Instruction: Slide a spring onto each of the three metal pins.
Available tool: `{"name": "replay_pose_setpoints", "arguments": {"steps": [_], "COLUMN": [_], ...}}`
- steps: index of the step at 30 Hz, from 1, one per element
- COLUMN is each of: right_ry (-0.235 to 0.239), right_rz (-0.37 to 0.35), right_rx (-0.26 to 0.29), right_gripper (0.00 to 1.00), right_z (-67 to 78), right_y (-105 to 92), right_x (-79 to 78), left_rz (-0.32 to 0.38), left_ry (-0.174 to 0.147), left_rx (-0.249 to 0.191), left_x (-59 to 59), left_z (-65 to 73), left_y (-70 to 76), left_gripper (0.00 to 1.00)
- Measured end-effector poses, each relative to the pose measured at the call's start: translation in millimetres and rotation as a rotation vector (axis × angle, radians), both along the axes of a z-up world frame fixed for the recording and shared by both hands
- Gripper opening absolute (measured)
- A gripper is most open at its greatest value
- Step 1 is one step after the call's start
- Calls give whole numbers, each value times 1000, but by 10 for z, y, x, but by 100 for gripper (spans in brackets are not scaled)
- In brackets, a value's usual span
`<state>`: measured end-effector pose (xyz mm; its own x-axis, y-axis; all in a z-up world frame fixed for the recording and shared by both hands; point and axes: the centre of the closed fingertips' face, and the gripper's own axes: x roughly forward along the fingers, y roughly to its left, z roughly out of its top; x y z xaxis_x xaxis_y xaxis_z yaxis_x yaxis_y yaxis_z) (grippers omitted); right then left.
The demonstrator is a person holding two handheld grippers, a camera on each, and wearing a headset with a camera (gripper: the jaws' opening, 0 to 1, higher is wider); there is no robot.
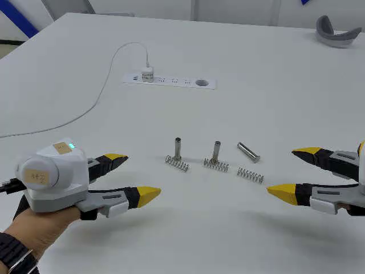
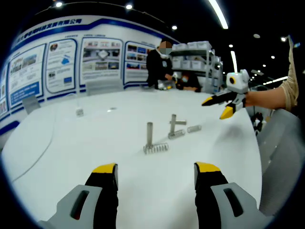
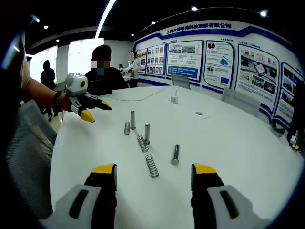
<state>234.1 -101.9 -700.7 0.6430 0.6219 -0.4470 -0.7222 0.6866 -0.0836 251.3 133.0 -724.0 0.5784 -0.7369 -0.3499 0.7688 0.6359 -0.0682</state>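
Note:
Two metal pins stand upright on the white table: the left pin and the middle pin. A third pin lies flat on the right. Three springs lie loose, one in front of each pin: left spring, middle spring, right spring. My left gripper is open, left of the pins. My right gripper is open, to their right. Nothing is between either pair of fingers.
A white power strip with a plugged charger and a cable lies farther back on the table. A grey curved object rests at the far right. People stand beyond the table in the gripper views.

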Motion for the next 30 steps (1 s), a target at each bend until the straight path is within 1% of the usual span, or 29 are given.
{"name": "replay_pose_setpoints", "arguments": {"steps": [9,17,22,30], "right_ry": [3,-3,-4,-2], "right_rz": [-2,-7,-11,-25], "right_rx": [-4,1,-2,-24], "right_gripper": [64,64,63,59], "right_z": [-13,30,69,126], "right_y": [-8,-6,-12,9], "right_x": [4,59,122,309], "left_rz": [1,-3,-1,-1], "left_ry": [0,0,-1,-5], "left_rx": [1,-2,-2,-3], "left_x": [0,-5,2,-2], "left_z": [-5,-3,2,27], "left_y": [0,-20,-9,-22], "left_gripper": [66,66,66,65]}}
